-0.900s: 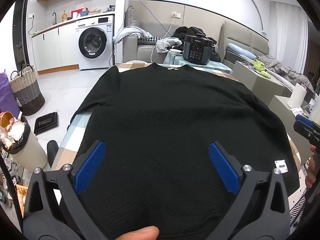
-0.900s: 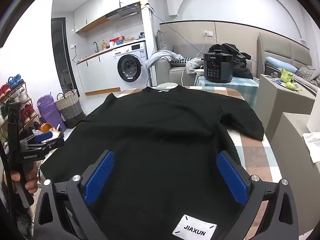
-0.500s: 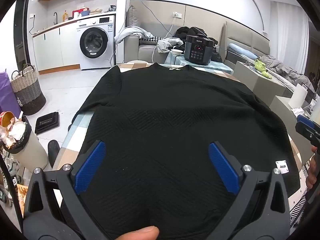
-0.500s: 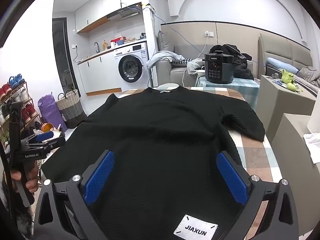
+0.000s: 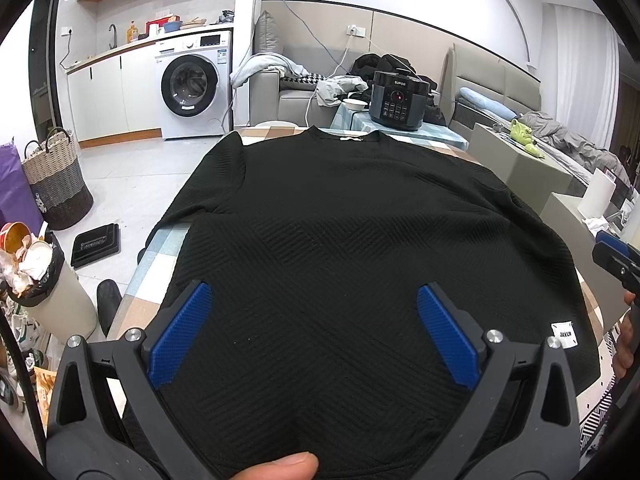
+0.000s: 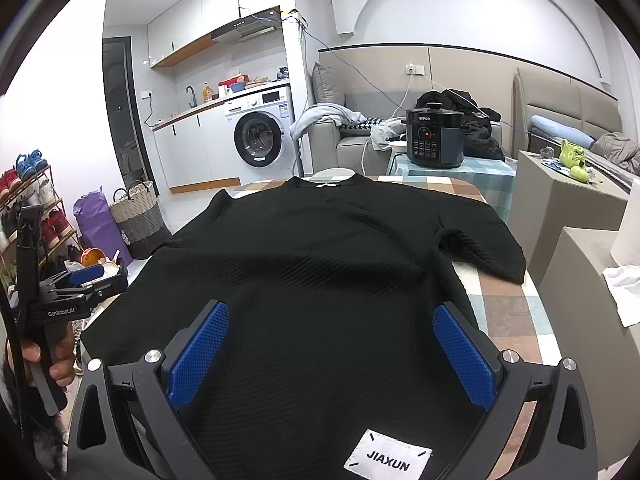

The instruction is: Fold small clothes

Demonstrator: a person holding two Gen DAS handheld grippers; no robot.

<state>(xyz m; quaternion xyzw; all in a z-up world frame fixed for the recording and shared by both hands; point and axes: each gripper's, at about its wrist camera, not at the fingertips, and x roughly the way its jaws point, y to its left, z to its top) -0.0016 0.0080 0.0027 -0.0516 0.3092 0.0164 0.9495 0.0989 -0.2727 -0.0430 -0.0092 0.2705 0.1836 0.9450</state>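
Observation:
A black textured sweater (image 5: 340, 220) lies spread flat on a checked table (image 5: 160, 276), neckline at the far end and hem nearest me. My left gripper (image 5: 312, 292) hovers over the left part of the hem, open, with nothing between its blue pads (image 5: 180, 336). In the right wrist view the sweater (image 6: 320, 260) shows a white JIAXUN label (image 6: 388, 458) at the near hem. My right gripper (image 6: 330, 310) stands open above that corner, holding nothing. The left gripper (image 6: 80, 288) shows at the left edge, held in a hand. The right sleeve (image 6: 484, 248) lies on the table.
A black pressure cooker (image 5: 398, 98) stands on a small table beyond the neckline. On the floor to the left are a full waste bin (image 5: 44, 280) and a woven basket (image 5: 56, 184). Grey boxes (image 6: 560, 208) stand close on the right, and a shoe rack (image 6: 36, 200) on the far left.

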